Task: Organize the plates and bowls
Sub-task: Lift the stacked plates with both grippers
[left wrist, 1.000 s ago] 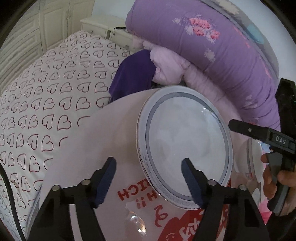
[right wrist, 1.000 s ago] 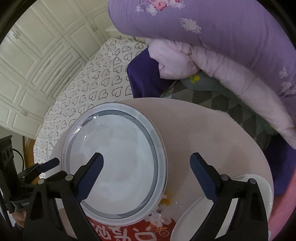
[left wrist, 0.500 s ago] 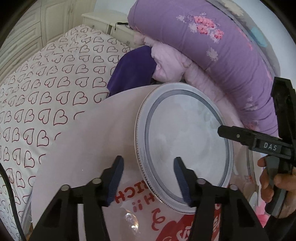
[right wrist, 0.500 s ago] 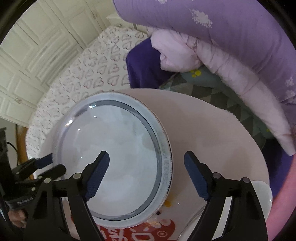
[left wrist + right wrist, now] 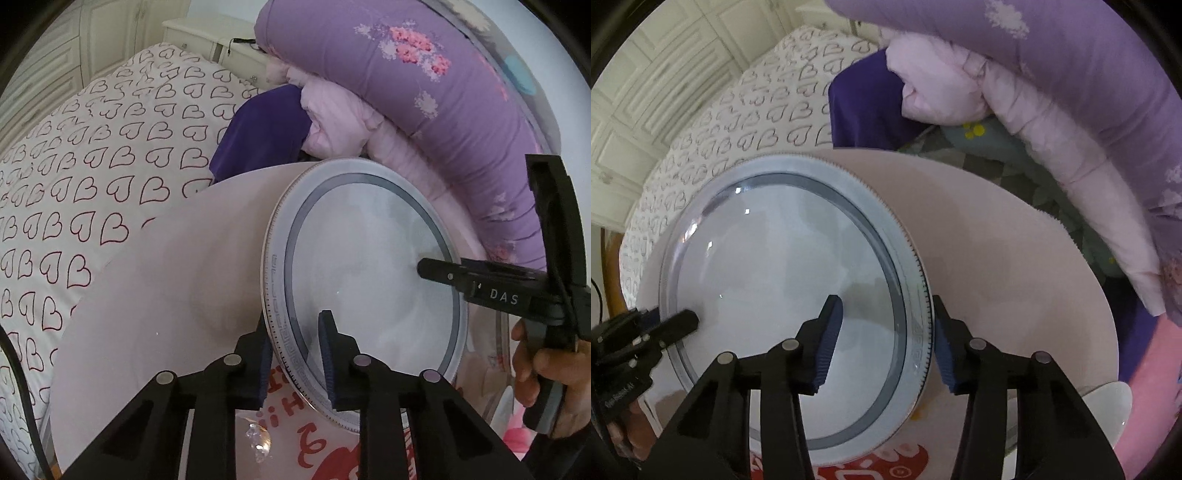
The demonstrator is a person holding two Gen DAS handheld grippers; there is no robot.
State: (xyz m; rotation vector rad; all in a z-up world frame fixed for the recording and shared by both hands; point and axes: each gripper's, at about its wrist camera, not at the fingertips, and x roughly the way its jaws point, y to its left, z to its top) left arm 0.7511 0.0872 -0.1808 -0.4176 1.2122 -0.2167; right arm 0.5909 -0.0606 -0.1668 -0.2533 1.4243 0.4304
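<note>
A large white plate (image 5: 369, 266) with a grey-blue ring lies on a round pale pink table (image 5: 166, 277). My left gripper (image 5: 294, 321) straddles the plate's left rim, one pad outside and one over the plate. Its jaws are closing and pinch the rim. In the right wrist view the plate (image 5: 783, 266) fills the middle and the left gripper (image 5: 676, 319) shows at its far edge. My right gripper (image 5: 885, 301) points down over the opposite rim. Its jaws are closing with the rim between them, and the inner pad stands clear of it. A hand holds the right gripper (image 5: 428, 267).
A second white dish (image 5: 1108, 398) sits at the table's edge (image 5: 997, 258) to the right. Red print covers the near side of the table, where a small clear object (image 5: 258, 439) lies. Purple and pink bedding (image 5: 424, 92) and a heart-patterned bed (image 5: 92, 166) surround the table.
Both grippers' jaws have narrowed a lot around the plate's rims. The right gripper has come down closer to the plate. The plate has not moved.
</note>
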